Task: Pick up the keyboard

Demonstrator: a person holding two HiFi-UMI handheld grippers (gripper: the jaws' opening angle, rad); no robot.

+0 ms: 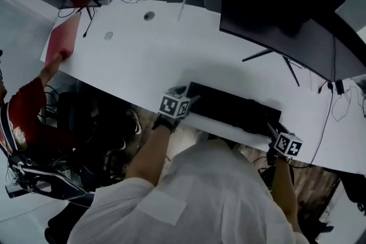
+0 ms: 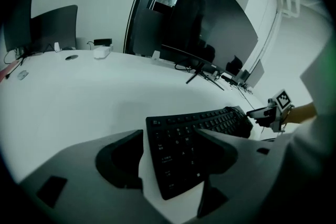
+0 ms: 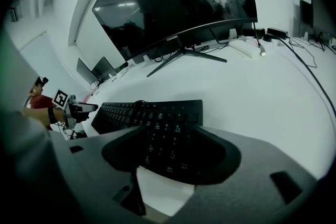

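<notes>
Closing on the keys instead of the short ends is the main risk: each claw has one jaw hanging over the key field. A squeeze from there would press on loose keycaps, and the grip could slide off as the load comes up. A second risk, as I judge it, is an uneven lift. If one claw bites before the other or rises faster, the long board will tilt and twist out of the weaker hold. The counter's (image 1: 171, 60) near edge runs just on the person's side of the keyboard (image 1: 231, 108), so a nudge that way could push it over the edge.

The left claw (image 2: 170, 157) stands wide open at the keyboard's left end. That end lies between its jaws and neither pad presses on it. The right claw (image 3: 170, 152) is at the keyboard's right end, less wide but clearly apart. The number-pad end lies between its jaws, untouched as far as its own view shows. Neither claw has hold of anything.

The keyboard is black, thin and full-length, with a number pad at its right end and pale legends on the keys. It lies flat on the white counter. The curved monitor (image 1: 274, 20) stands behind the keyboard, its stand's feet well clear of the back edge.
</notes>
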